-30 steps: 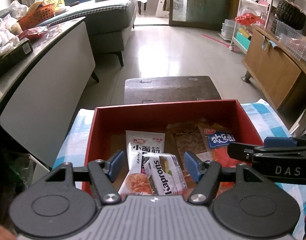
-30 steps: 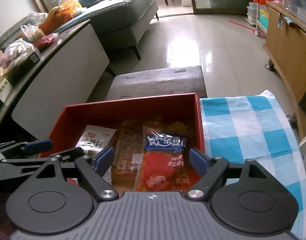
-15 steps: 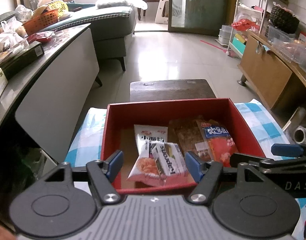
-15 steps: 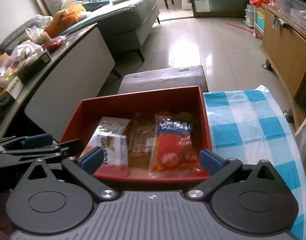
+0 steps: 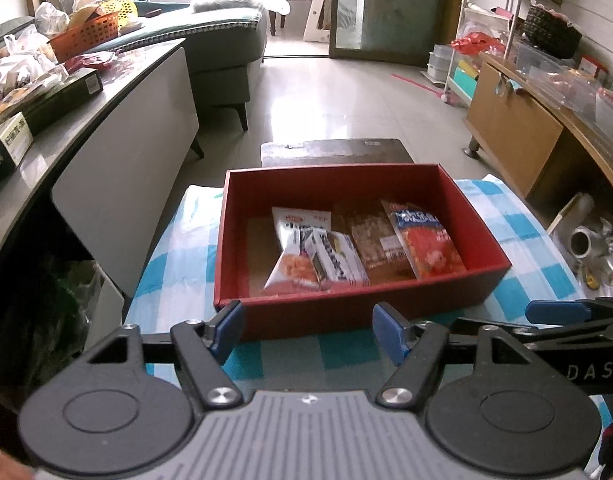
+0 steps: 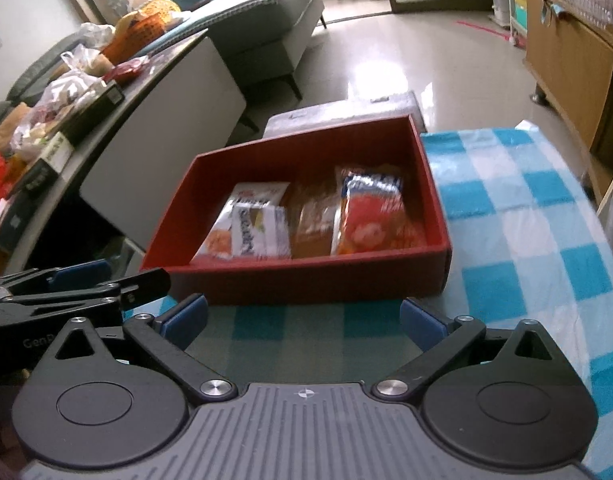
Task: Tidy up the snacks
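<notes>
A blue-and-white checked tablecloth (image 5: pixel 166 264) is seen over the table, with a tiled floor beyond. An open red cardboard box (image 5: pixel 478 216) is set toward the far edge. Four snack packets are laid side by side inside: a white-and-orange packet (image 5: pixel 296 240), a white striped packet (image 5: pixel 336 258), a clear brown packet (image 5: pixel 376 240) and a red-and-blue packet (image 5: pixel 428 238). The left gripper (image 5: pixel 308 330) and right gripper (image 6: pixel 302 320) are held before the near wall, jaws spread wide, nothing gripped.
</notes>
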